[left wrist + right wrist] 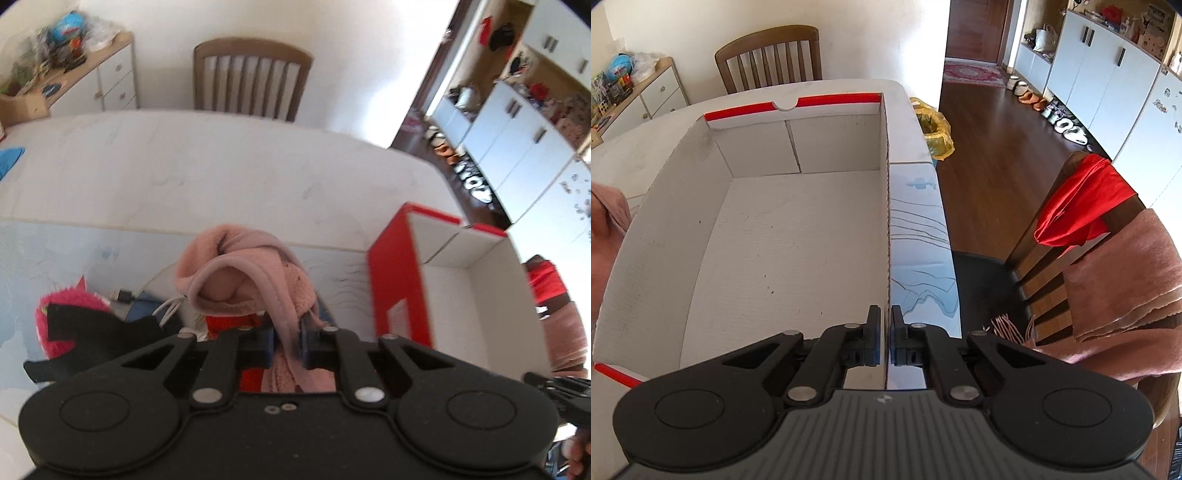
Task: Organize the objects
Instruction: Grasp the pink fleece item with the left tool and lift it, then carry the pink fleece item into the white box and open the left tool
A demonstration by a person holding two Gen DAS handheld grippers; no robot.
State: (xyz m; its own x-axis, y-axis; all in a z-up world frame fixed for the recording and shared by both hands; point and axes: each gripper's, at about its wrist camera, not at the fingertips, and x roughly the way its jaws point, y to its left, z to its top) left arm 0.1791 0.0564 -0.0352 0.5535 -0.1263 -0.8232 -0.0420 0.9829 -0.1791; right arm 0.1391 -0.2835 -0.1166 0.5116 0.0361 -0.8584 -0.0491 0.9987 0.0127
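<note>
My left gripper [287,332] is shut on a pink fleece garment [236,273], which hangs bunched above the table. Below it lie a pink plush toy [62,306], a black fabric piece [103,332], a white cable [168,306] and something red [225,321]. To the right stands an open cardboard box [399,280], red outside and white inside. In the right wrist view the box [783,258] is empty, and my right gripper [885,317] is shut on its thin right wall near the front. The pink garment [605,206] shows at the left edge there.
The white table [221,166] has a wooden chair [251,81] behind it. Right of the table edge stand a yellow-lined bin [934,129] and a chair [1027,251] draped with a red cloth [1082,199] and a pinkish blanket [1126,288]. White cabinets [1108,74] line the far wall.
</note>
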